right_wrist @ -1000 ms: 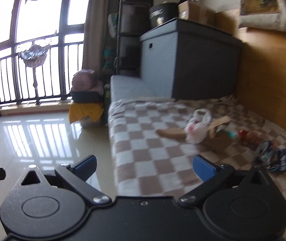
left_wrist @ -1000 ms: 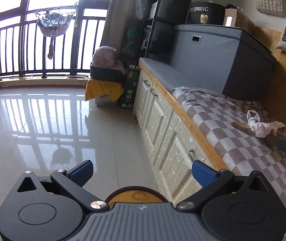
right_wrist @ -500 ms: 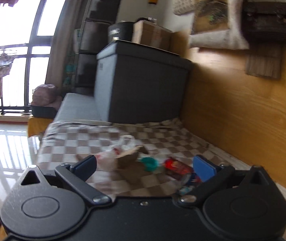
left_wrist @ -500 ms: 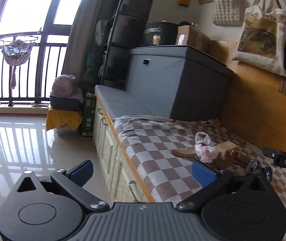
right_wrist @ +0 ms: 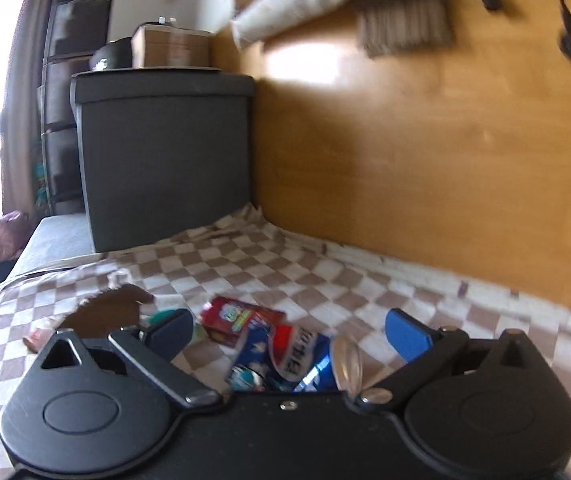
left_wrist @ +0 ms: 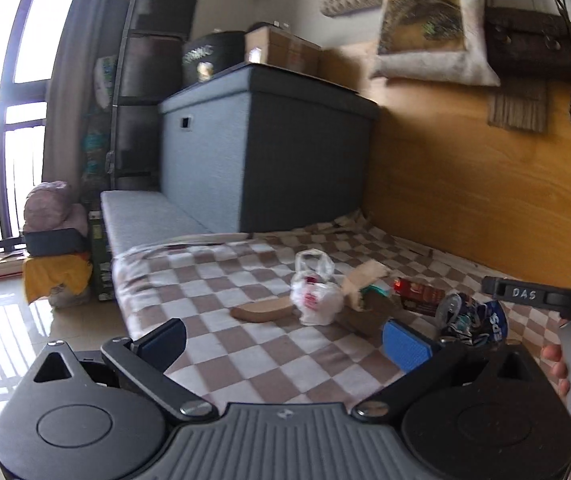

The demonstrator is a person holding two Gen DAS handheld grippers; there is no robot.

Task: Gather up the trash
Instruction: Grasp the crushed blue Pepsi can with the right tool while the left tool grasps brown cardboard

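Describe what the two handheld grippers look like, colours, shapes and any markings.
Both are matte black. The left gripper has two angled fingers with blue pads, round discs either side and a grey ribbed centre plate. The right gripper matches, with a plain black centre. In the left view its body bears a label reading "DAS".

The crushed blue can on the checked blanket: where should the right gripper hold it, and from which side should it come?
Grip the crushed can across its flattened blue middle, coming down from above and from the front. It lies on its side on the blanket, silver end to the right, already between the open fingers of the right gripper. The crumpled middle probably gives the pads flatter faces than the round end.
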